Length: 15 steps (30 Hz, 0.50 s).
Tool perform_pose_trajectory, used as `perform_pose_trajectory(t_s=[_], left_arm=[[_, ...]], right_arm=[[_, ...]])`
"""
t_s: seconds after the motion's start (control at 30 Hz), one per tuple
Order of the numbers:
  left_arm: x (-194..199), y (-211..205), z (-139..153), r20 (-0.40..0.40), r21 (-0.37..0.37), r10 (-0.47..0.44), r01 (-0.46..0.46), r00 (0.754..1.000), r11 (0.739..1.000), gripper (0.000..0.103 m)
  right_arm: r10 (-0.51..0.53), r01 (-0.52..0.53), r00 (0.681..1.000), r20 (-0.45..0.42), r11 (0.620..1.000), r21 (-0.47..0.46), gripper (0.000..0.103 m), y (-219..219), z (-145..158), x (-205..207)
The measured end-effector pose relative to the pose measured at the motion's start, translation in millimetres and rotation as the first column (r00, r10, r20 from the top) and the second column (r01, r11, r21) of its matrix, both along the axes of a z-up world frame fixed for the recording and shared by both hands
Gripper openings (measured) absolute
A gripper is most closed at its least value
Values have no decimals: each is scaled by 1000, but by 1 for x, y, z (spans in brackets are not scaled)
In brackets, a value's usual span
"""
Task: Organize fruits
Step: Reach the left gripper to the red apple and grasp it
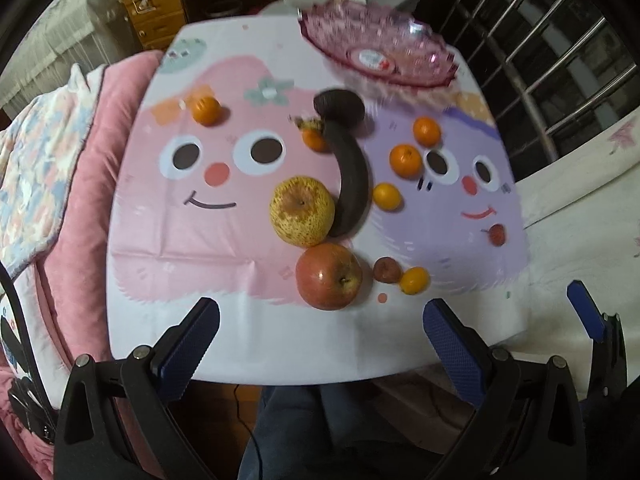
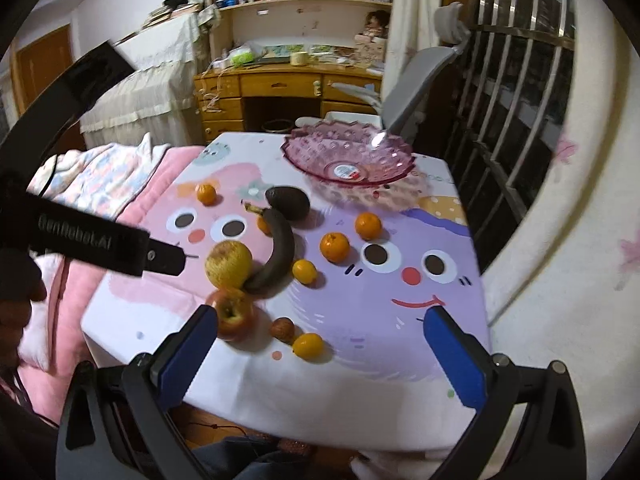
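Now both grippers, left [image 1: 320, 344] & right [image 2: 322, 354], wide, holding nothing; banana [image 1: 351, 184] lengthwise, stem toward bowl [image 1: 380, 50].

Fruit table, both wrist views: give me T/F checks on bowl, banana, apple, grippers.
1. The pink glass bowl holds no fruit. True.
2. The banana is bright yellow. False: it is dark brown, almost black.
3. The red apple sits nearer the grippers than the yellow pear. True.
4. The left gripper is shut on an orange. False: it is open and holds nothing.
5. The right gripper is open. True.
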<state>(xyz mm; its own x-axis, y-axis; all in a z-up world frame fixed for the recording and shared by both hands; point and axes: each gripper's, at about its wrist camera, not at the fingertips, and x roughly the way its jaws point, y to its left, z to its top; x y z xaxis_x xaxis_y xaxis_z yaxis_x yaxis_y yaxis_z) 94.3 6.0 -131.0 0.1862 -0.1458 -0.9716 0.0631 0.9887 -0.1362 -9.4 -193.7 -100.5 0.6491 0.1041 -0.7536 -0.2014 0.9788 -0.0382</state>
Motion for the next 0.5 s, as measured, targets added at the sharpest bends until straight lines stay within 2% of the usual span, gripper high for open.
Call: perform_pose_trajectory(t_s=[0.1,0.23,0.5], left_arm=[[10,-8,-25,-49,0,2,-2,999,1000,101],[23,-16,-60,-120,7,24,-23,992,1000,101],[34,-25,-115,-205,37,66,-60,976,997,100]], right_arm=[[74,-73,997,28,997,-28,103,3,-23,4],[124,-124,992,8,991,-51,101,4,-54,13],[184,-192,978,-98,978,-81,82,4,-111,22]])
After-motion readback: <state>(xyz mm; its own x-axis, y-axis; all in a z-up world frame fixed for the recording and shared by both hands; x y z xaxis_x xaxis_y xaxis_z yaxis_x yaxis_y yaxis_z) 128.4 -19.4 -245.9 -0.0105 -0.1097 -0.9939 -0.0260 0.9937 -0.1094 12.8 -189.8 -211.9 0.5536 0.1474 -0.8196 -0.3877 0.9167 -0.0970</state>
